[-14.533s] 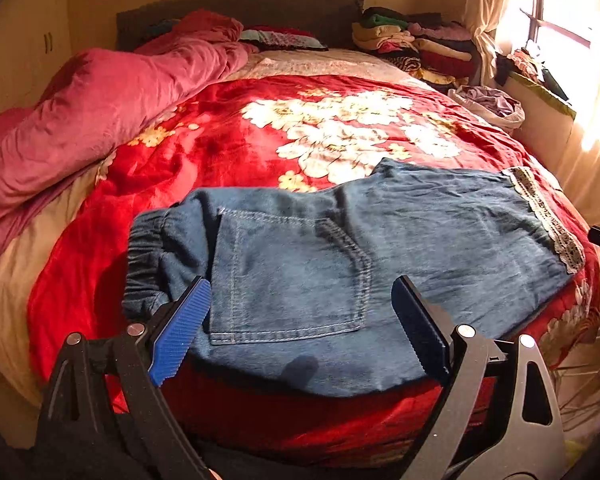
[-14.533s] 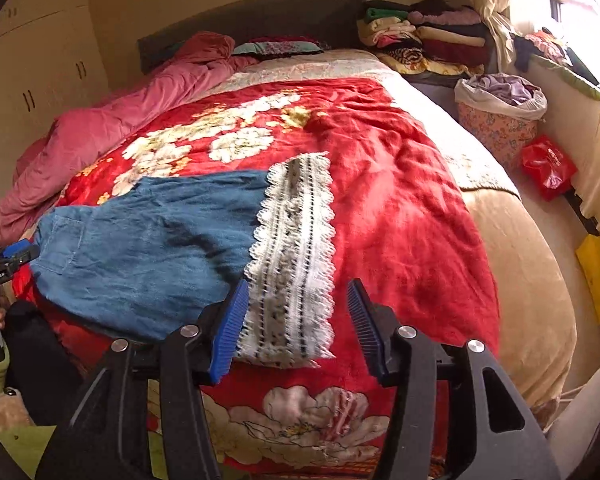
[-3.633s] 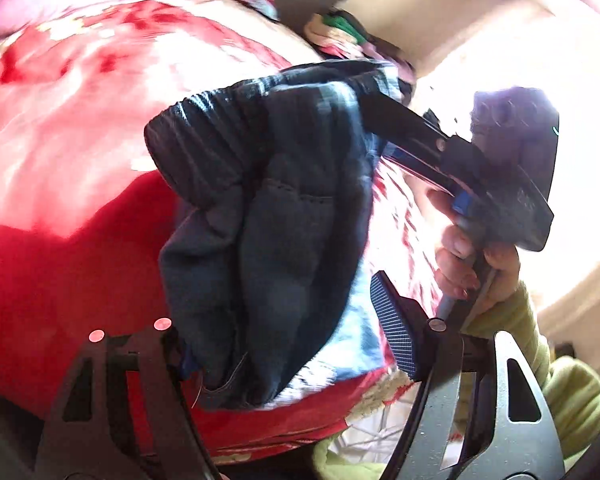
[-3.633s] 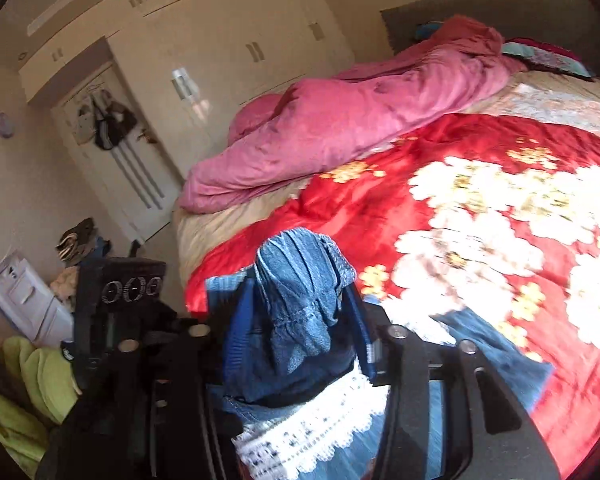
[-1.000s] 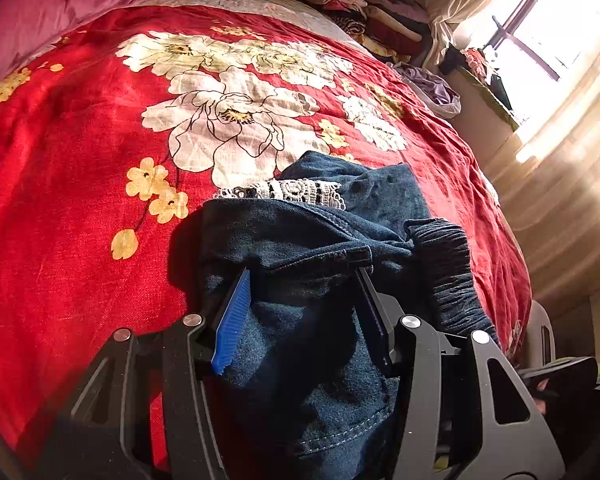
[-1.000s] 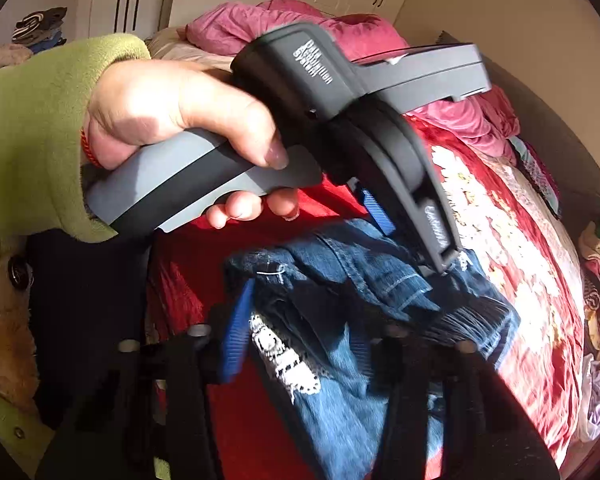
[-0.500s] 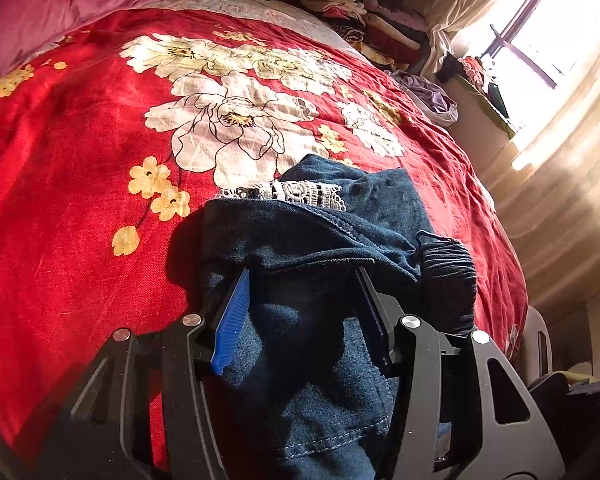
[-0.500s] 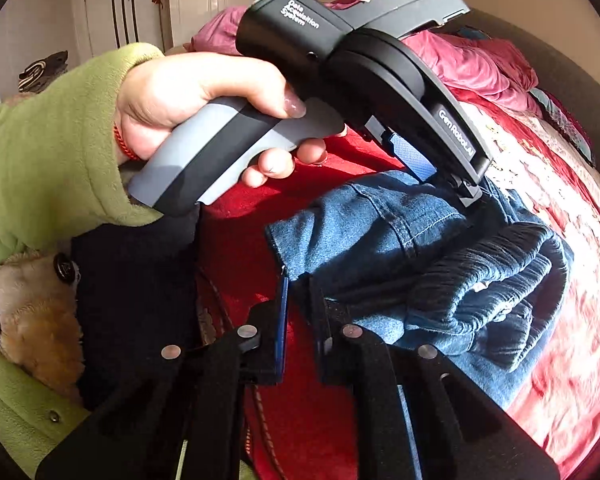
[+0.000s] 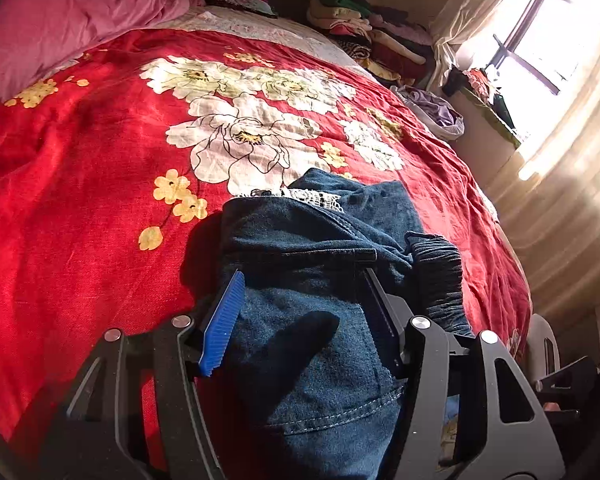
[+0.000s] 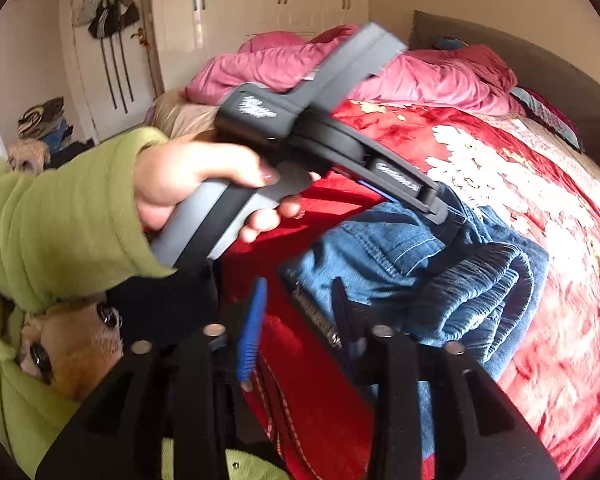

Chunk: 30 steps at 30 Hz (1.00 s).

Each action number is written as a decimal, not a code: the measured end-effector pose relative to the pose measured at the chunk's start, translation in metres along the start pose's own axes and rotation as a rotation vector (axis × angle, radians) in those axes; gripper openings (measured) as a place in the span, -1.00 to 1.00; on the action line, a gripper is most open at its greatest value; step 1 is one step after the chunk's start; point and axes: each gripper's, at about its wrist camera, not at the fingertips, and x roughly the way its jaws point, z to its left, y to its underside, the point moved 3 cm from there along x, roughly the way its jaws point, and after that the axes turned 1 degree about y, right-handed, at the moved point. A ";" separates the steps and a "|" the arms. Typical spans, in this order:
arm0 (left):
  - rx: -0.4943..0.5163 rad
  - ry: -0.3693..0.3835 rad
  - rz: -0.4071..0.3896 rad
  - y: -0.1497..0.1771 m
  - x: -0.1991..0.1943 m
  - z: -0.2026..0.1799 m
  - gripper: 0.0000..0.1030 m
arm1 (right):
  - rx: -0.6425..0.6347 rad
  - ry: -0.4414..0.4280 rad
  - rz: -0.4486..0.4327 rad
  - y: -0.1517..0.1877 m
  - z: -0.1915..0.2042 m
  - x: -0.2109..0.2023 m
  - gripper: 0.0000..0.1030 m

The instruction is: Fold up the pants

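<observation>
The pants [image 9: 320,240], dark blue denim, lie as a folded bundle near the front edge of the bed, on the red blanket [image 9: 80,200] with big white flowers. A strip of white lace [image 9: 312,198] shows at the far side of the bundle, and the dark elastic waistband [image 10: 476,280] is bunched on its right side. The left gripper [image 9: 300,280] points down at the bundle with the denim between its two fingers; its jaws are opening, and the blue pad on the left finger stands a little away from the cloth, while the right finger is against a fold, so I cannot tell for sure if it presses. From the right wrist view, the left hand [image 10: 188,184] in a green sleeve [image 10: 60,216] holds this tool by its grey handle, and its tip rests on the top of the denim. The right gripper [image 10: 296,308] is at the near corner of the bundle; its jaws are opening too, and between them I see only the red blanket and the edge of the pants, not clamped. A pink duvet [image 10: 380,72] is heaped at the head of the bed, before the white wardrobe [image 10: 260,20].
</observation>
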 end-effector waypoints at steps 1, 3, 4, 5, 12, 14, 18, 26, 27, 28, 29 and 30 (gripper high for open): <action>-0.003 -0.001 -0.004 0.000 -0.002 0.001 0.00 | 0.015 0.007 0.005 0.000 -0.004 0.004 -0.27; -0.007 -0.011 -0.013 0.001 -0.007 0.003 0.04 | 0.050 0.036 0.032 0.001 -0.008 0.014 -0.28; -0.007 -0.015 -0.016 0.002 -0.010 0.004 0.05 | 0.069 0.045 0.051 0.003 -0.010 0.018 -0.27; -0.007 -0.020 -0.019 0.002 -0.012 0.004 0.06 | 0.092 0.050 0.075 0.005 -0.014 0.024 -0.27; 0.008 -0.052 -0.044 0.004 -0.026 0.004 0.20 | 0.153 0.058 0.127 0.012 -0.023 0.036 -0.25; 0.009 -0.055 -0.052 0.004 -0.031 0.003 0.24 | 0.155 0.047 0.112 0.012 -0.023 0.032 -0.25; 0.006 -0.060 -0.063 0.005 -0.039 0.003 0.31 | 0.151 0.043 0.089 0.012 -0.023 0.025 -0.25; 0.001 -0.069 -0.082 0.004 -0.053 0.004 0.38 | 0.128 0.029 0.048 0.003 -0.017 0.014 0.05; 0.002 -0.071 -0.085 0.005 -0.054 0.003 0.39 | 0.124 0.032 0.038 0.002 -0.016 0.012 0.17; 0.003 -0.073 -0.086 0.005 -0.056 0.003 0.40 | 0.122 0.034 0.032 0.001 -0.015 0.010 0.17; 0.005 -0.076 -0.088 0.005 -0.057 0.002 0.41 | 0.121 0.033 0.027 0.000 -0.015 0.009 0.17; 0.006 -0.076 -0.090 0.005 -0.058 0.002 0.41 | 0.120 0.030 0.023 -0.002 -0.014 0.007 0.17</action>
